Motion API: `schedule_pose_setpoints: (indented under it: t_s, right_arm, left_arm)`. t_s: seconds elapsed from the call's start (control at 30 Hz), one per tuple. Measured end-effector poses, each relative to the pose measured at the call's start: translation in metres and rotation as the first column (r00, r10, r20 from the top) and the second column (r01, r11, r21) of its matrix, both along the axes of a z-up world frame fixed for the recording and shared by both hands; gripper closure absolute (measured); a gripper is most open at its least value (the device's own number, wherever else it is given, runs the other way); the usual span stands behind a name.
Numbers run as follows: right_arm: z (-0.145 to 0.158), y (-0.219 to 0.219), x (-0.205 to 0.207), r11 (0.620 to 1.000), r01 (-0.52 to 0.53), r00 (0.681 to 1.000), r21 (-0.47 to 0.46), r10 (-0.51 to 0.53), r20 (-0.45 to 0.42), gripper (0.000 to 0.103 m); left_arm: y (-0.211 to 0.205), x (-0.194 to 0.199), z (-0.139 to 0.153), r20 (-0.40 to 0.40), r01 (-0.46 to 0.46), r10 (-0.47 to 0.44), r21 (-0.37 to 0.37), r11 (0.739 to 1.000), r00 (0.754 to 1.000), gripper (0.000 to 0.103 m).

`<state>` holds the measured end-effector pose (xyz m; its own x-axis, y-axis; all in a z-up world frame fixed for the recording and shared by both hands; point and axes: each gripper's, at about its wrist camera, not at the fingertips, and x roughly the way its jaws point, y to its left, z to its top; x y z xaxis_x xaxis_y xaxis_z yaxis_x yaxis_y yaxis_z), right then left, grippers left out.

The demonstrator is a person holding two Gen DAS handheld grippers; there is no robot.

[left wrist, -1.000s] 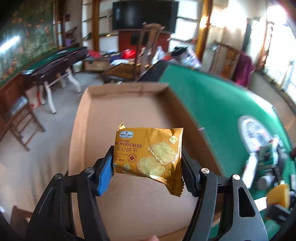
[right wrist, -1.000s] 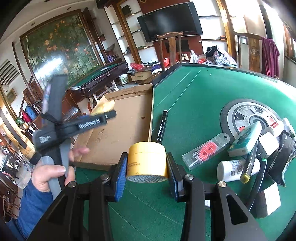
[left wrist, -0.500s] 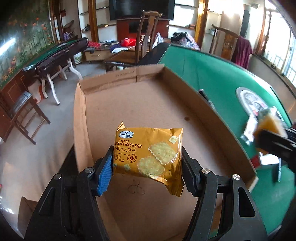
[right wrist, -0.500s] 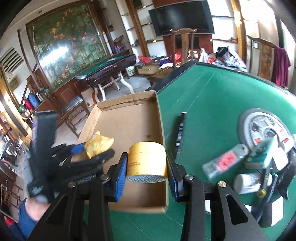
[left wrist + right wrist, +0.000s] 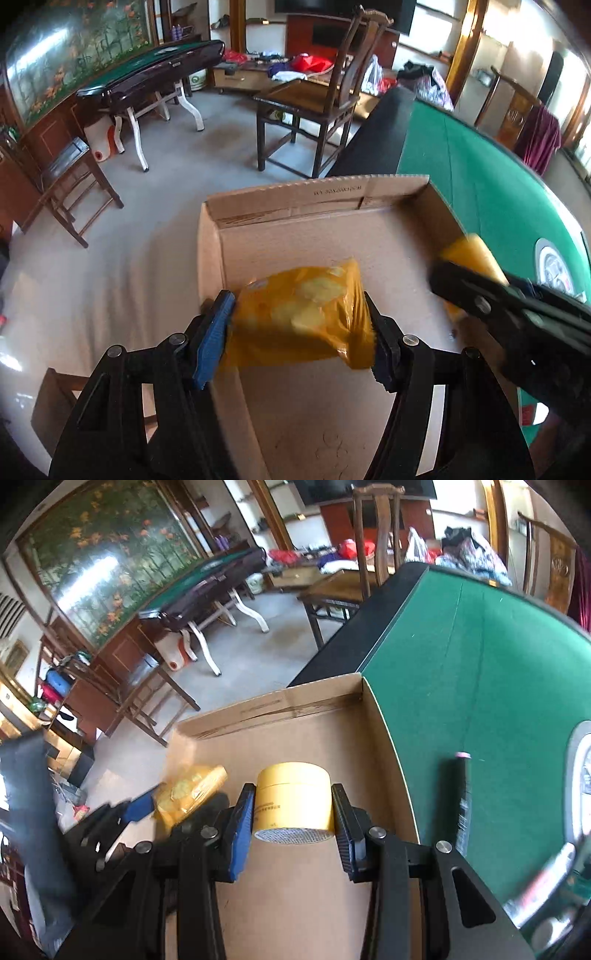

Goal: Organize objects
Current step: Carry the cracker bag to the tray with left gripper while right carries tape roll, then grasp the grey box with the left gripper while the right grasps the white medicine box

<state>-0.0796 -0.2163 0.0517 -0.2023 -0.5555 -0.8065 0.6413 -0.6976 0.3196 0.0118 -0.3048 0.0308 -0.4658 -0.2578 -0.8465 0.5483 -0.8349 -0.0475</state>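
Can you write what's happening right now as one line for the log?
left gripper: holds yellow cracker packet | right gripper: holds yellow round jar | both over brown cardboard box | stage: placing, nothing released

Daylight was admitted from windows at two o'clock, where glare was produced. The cracker packet (image 5: 301,317) was smeared by motion blur. Straight lines were bent by fisheye distortion, and the corners were blackened.

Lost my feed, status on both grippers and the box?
Left gripper shut on yellow cracker packet. Right gripper shut on yellow round jar. Both over brown cardboard box. Nothing in the way.
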Motion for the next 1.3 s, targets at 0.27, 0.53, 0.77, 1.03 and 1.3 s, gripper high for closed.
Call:
schedule_pose_setpoints:
  t_s: [0.27, 0.53, 0.77, 1.03, 1.3]
  right_arm:
    - [-0.018, -0.029, -0.03, 0.998, 0.037, 0.999, 0.045, -0.039, 0.032, 0.063]
    - [-0.02, -0.04, -0.039, 0.999, 0.042, 0.996, 0.017, -0.043, 0.075, 0.063]
    - [0.012, -0.023, -0.028, 0.999, 0.02, 1.0, -0.04, -0.02, 0.009, 0.062]
    - [0.037, 0.035, 0.009, 0.99, 0.038, 0.999, -0.135, -0.043, -0.033, 0.058]
    - [0.037, 0.144, 0.062, 0.954, 0.043, 0.999, -0.298, -0.047, -0.005, 0.058]
  left_arm:
    - [0.005, -0.007, -0.005, -0.002, 0.009, -0.009, -0.007, 1.0, 1.0, 0.037]
    - [0.011, -0.005, 0.001, -0.012, 0.047, -0.047, 0.009, 0.999, 0.999, 0.037]
    - [0.017, 0.002, 0.01, -0.024, 0.063, -0.063, 0.025, 0.998, 0.998, 0.037]
    - [0.034, 0.03, 0.027, -0.113, 0.031, -0.026, 0.048, 0.998, 0.993, 0.037]
    - [0.071, 0.067, 0.034, -0.187, 0.035, -0.016, 0.099, 0.994, 0.982, 0.037]
